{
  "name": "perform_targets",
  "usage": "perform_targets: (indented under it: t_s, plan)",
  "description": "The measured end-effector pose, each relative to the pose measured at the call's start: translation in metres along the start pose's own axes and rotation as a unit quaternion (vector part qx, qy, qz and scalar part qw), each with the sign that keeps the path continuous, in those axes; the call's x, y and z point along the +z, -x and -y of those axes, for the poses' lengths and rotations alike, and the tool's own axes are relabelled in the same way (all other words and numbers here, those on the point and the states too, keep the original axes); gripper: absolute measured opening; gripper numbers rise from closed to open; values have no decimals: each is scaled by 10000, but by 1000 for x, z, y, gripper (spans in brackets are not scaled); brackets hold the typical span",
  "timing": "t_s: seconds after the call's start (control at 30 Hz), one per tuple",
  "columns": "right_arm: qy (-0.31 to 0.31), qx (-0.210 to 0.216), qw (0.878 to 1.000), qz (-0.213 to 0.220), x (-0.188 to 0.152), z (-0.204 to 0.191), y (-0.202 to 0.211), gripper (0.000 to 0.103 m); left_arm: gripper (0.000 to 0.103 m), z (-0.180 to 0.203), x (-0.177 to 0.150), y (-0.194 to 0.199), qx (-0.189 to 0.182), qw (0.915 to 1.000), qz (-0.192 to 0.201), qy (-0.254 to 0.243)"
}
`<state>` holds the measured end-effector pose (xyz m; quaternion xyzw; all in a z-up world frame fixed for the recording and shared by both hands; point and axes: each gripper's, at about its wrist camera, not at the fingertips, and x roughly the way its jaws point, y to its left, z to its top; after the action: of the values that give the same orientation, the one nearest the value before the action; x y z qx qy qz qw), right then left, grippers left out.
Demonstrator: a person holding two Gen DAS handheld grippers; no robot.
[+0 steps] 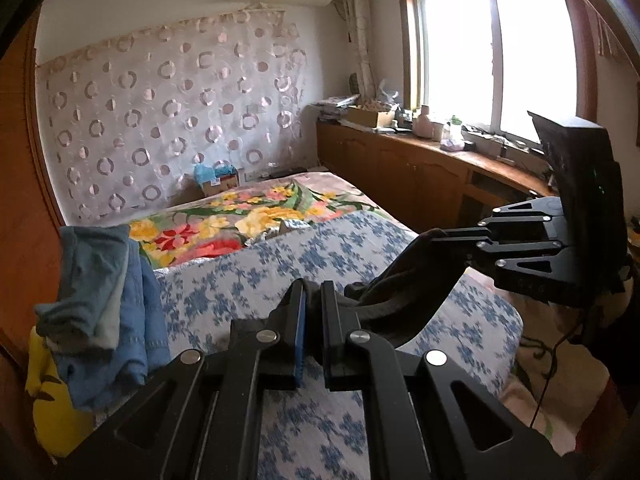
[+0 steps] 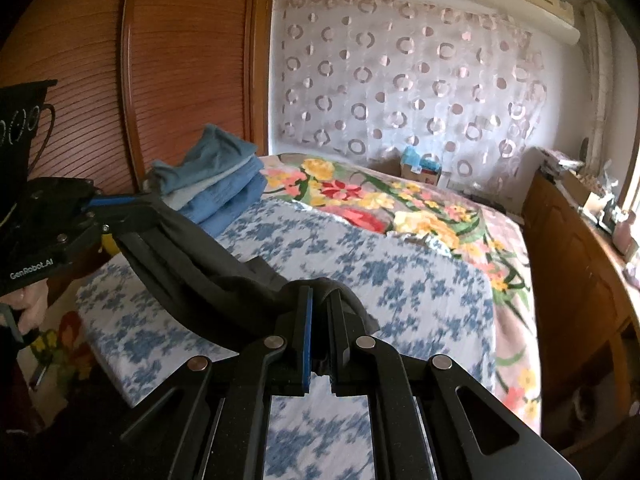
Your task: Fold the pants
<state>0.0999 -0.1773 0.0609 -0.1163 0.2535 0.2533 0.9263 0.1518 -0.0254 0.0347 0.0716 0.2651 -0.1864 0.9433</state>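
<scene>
Since both grippers are already clamped down tight on the dark pants [image 2: 208, 276], the cloth is strung between them in the air, over the blue-flowered bedspread [image 2: 400, 272]. In the right wrist view the right gripper [image 2: 320, 300] has its jaws nearly touching, with a bunched edge of the fabric pinched at the tips, and the pants run off up and to the left to the left gripper [image 2: 138, 204], which is squeezed shut on the other end. The left wrist view shows the same thing mirrored: the left gripper [image 1: 313, 292] is narrow, and the cloth drapes off to its right toward the right gripper [image 1: 436, 238].

Handling-wise, my read is that this is soft, floppy, fairly light material. It sags in a curve between the two grips, so it won't hold any shape on its own. It looks matte, not slick, so a firm pinch should hold. Nothing fragile here.

As for where to grab, I'd say corners or a seam/waistband edge, wherever the layers are thickest, because a single thin layer could slide out. I can't tell which end is waist and which is cuff.

There's a stack of folded blue clothes [image 2: 216, 180] beyond the left gripper, probably the finished pile.
</scene>
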Motion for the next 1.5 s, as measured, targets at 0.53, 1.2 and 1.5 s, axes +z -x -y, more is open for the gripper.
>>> perform_targets:
  t_s: [0.53, 1.2, 1.5]
  plan:
    - [-856, 437, 9952, -198, -52, 5, -3, 6, 7, 21, -85, 5, -263, 9980, -473, 321]
    - [-1138, 475, 9911, -496, -80, 1, -3, 6, 7, 29, -134, 4, -401, 9934, -869, 630]
    - [-1139, 523, 9904, -584, -94, -5, 1, 6, 7, 35, -143, 10, -547, 9921, -946, 621]
